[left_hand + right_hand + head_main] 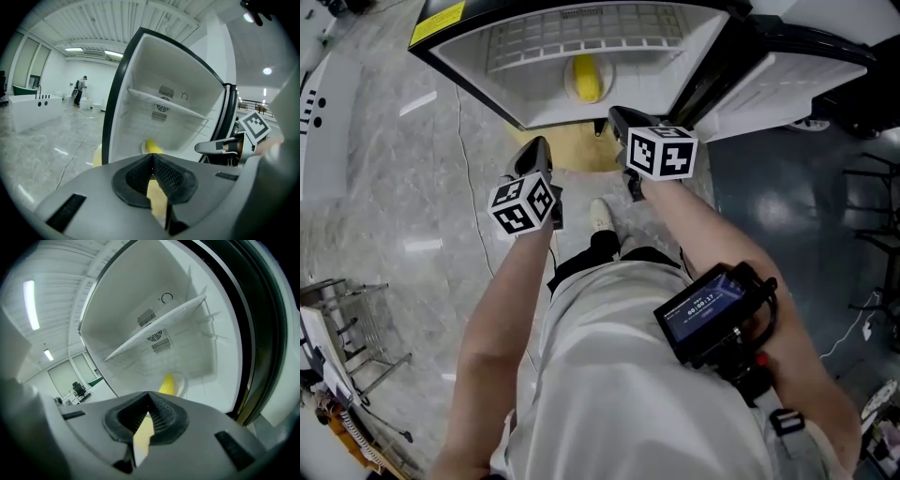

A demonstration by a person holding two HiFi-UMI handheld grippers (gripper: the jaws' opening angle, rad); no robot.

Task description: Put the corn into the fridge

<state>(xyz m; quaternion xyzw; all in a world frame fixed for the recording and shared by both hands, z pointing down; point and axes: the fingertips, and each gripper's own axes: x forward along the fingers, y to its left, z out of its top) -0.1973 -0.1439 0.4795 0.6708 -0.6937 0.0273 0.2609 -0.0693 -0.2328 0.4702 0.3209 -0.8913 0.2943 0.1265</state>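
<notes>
The yellow corn (586,78) lies on a white dish (570,86) on the floor of the open fridge (469,67). It also shows in the left gripper view, corn (152,146), and in the right gripper view, corn (168,383). My left gripper (534,150) hangs just outside the fridge opening, shut with nothing in it; its pads meet at the tip (151,157). My right gripper (619,117) is beside it, closer to the fridge's front edge, shut and empty (149,397). The right gripper (213,147) also appears at the right of the left gripper view.
The fridge door (787,84) stands swung open at the right. A glass shelf (154,329) crosses the fridge above the corn. A cable (472,187) runs over the marble floor on the left, and a metal rack (347,319) stands at the lower left. A yellow base (572,150) lies under the fridge.
</notes>
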